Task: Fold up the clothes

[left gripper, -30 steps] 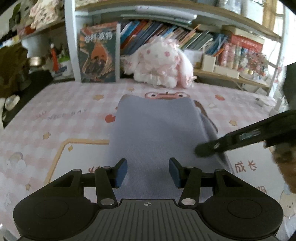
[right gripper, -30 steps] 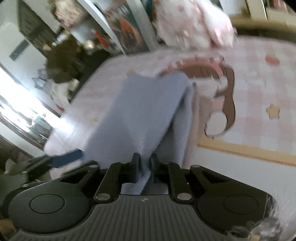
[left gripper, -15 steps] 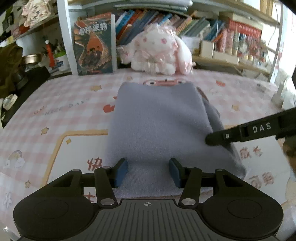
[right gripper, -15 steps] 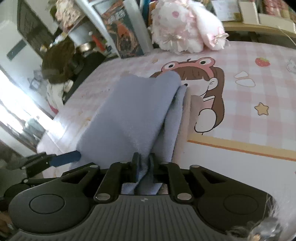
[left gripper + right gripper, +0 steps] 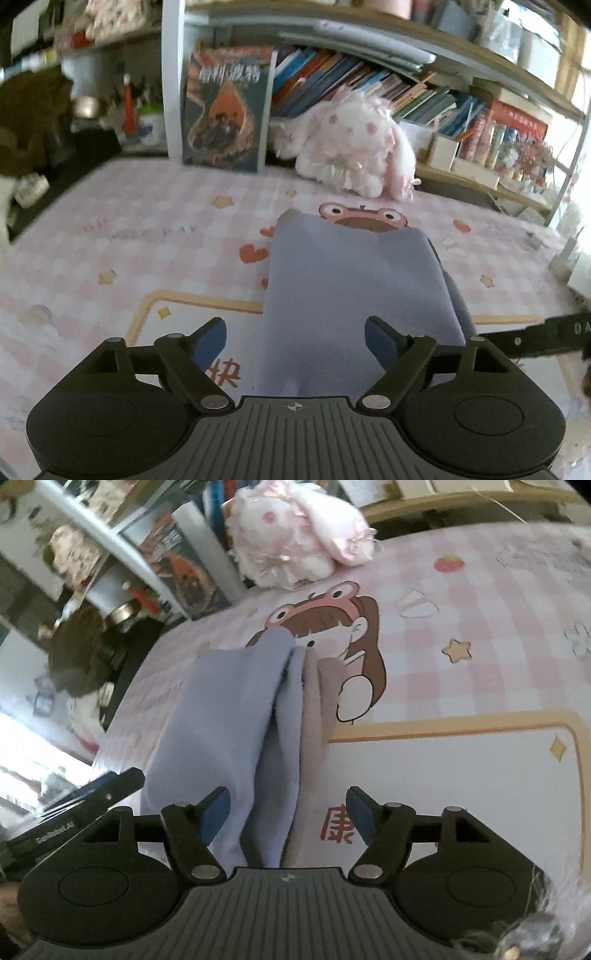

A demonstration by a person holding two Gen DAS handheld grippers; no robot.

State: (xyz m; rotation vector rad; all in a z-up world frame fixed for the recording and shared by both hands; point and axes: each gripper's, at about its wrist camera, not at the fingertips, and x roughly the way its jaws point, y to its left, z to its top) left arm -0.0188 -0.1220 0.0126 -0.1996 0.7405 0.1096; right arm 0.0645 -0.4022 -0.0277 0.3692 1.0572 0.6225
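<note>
Now the grey-blue garment (image 5: 354,295) lies folded in layers on the pink checked mat (image 5: 129,240), just in front of the frog-hat cartoon print (image 5: 364,216). Half a second ago the right gripper (image 5: 288,808) pinched its edge; now it stands wide and empty, as does the left gripper (image 5: 295,339), suggesting this fold is released.

grey-blue garment (image 5: 354,295), folded in layers, lying flat on pink checked mat (image 5: 110,251)
</note>
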